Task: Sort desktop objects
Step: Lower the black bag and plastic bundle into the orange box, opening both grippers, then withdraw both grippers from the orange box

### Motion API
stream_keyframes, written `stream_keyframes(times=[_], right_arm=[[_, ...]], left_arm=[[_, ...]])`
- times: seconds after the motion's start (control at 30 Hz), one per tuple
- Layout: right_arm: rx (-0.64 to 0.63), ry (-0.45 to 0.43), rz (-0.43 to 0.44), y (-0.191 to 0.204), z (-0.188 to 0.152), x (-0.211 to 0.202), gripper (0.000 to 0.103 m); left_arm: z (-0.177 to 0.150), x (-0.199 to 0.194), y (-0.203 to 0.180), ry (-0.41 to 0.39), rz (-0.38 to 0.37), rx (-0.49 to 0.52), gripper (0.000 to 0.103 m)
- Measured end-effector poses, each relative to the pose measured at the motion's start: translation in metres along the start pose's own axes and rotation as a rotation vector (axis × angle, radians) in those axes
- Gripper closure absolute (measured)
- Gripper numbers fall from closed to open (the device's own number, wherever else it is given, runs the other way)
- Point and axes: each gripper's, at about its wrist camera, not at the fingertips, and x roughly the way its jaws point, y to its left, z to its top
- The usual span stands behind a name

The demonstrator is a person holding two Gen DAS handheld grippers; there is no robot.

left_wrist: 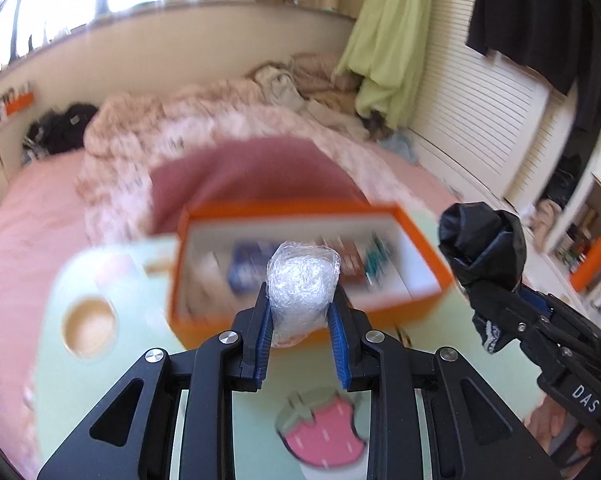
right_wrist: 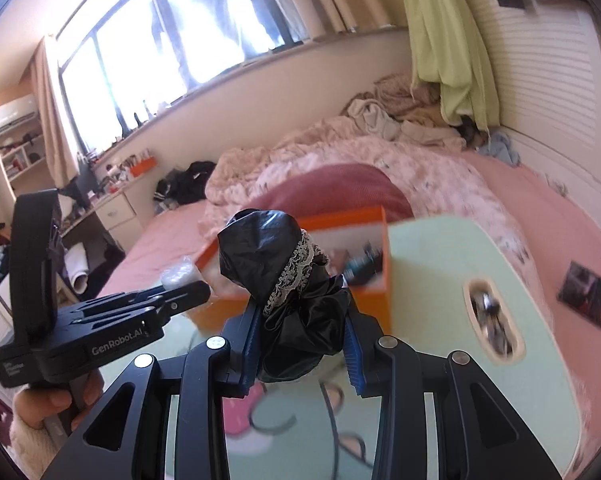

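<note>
Tongs on both sides are loaded: the left tongs (left_wrist: 302, 312) pinch a crumpled ball of clear plastic wrap (left_wrist: 302, 284), the right tongs (right_wrist: 302, 340) clamp a black satin scrunchie with lace trim (right_wrist: 288, 276). Straight ahead of both, on the mint-green bench (right_wrist: 440, 264), lies the open orange cardboard box (left_wrist: 414, 236), its long side crosswise; the left tongs look nearer.
</note>
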Motion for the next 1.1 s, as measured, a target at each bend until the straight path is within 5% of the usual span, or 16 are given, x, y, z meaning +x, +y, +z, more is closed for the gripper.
stream_keyframes(times=[0.13,0.17,0.2,0.23,0.3,0.37,0.5,0.67,0.93,1.1], right_arm=[[-0.002,0.062,-0.023,0.008,0.038,0.049,0.066],[-0.003,0.084,-0.016,0.008,0.041,0.060,0.058],[-0.002,0.129,-0.002,0.007,0.043,0.075,0.037],[0.012,0.181,-0.008,0.003,0.043,0.092,0.034],[0.079,0.228,-0.033,-0.010,0.037,0.111,0.027],[0.109,0.281,-0.035,-0.019,0.029,0.124,0.028],[-0.181,0.342,-0.195,0.008,0.009,0.133,0.028],[-0.226,0.322,-0.208,0.012,-0.007,0.123,0.028],[-0.261,0.299,-0.162,0.020,-0.029,0.087,0.028],[-0.280,0.274,-0.146,0.023,-0.033,0.081,0.028]], left_arm=[[0.031,0.020,0.013,-0.014,0.104,-0.044,0.073],[0.033,0.028,0.018,0.000,0.130,-0.064,0.054],[0.033,0.040,0.024,0.032,0.175,-0.093,0.027],[0.030,0.055,0.033,0.081,0.268,-0.138,0.021],[0.023,0.067,0.043,0.102,0.282,-0.163,0.021],[0.009,0.077,0.050,0.138,0.217,-0.167,0.021],[-0.016,0.090,0.055,0.205,0.163,-0.171,0.021],[-0.037,0.081,0.065,0.208,0.032,-0.282,0.021],[-0.061,0.035,0.038,0.120,0.119,-0.130,0.021],[-0.066,0.028,0.040,0.087,0.129,-0.129,0.020]])
